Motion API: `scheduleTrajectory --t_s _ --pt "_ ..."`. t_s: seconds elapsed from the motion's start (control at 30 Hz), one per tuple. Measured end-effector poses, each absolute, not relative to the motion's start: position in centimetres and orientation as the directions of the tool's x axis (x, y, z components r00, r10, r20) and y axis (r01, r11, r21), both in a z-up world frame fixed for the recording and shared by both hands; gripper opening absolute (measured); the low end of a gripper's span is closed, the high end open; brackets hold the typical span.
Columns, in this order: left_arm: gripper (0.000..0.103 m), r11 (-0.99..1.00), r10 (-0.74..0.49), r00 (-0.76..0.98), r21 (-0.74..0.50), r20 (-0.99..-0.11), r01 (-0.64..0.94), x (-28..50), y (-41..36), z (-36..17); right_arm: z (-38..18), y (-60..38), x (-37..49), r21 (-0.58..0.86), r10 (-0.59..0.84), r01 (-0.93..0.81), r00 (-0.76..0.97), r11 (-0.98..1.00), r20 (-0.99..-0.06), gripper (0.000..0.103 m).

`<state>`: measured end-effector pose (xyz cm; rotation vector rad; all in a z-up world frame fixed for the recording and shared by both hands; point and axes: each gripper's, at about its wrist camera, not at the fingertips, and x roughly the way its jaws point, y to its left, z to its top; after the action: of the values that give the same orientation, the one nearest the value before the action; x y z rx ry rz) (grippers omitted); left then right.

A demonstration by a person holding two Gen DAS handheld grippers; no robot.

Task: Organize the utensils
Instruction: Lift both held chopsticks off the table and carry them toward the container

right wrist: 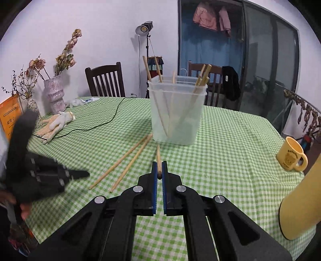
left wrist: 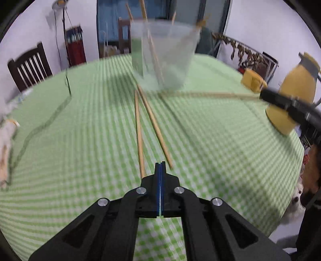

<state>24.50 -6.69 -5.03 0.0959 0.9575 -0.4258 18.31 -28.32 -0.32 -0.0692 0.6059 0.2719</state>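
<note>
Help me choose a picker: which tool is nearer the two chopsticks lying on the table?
Left. The left tool, shut and empty, hangs right over their near ends; the right tool, gripping another chopstick, sits off to the side.

Green-and-white checked tablecloth (right wrist: 230, 160) covering the table beneath the gripper. Yellow mug (right wrist: 292, 154) to the gripper's right, upright, handle facing right. Ahead and to the left, a white knitted glove (right wrist: 57, 125) lies flat; a black cable (right wrist: 104, 122) runs past it toward the far edge. Beyond the glove stands a pale ribbed vase (right wrist: 54, 94) holding dried flowers (right wrist: 66, 54), with an orange sign (right wrist: 11, 114) farther left. Behind the table, two dark wooden chairs (right wrist: 105, 81), a studio lamp on a stand (right wrist: 144, 29), and a glazed door (right wrist: 266, 66) to the right; pink garments (right wrist: 210, 18) hang above.
</note>
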Motion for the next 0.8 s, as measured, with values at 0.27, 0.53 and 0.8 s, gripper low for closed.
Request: scheduleTrajectory --t_s 0.27,0.53,0.8 --pt "0.022 0.924 -0.337 0.455 -0.196 -0.825 0.329 24.9 -4.7 -8.1 -1.5 -28.4 18.0 0.040 0.254 -0.287 0.763 0.957 -0.594 0.004" --pt "0.000 0.942 -0.302 0.462 -0.189 -0.834 0.276 25.4 -3.4 -7.7 -1.8 -28.2 17.6 0.047 0.260 -0.292 0.756 0.955 -0.600 0.004" --pt "0.000 0.941 -0.314 0.626 -0.149 -0.713 0.303 24.5 -1.4 0.2 0.4 -28.4 16.9 0.000 0.247 -0.298 0.790 0.955 -0.562 0.004"
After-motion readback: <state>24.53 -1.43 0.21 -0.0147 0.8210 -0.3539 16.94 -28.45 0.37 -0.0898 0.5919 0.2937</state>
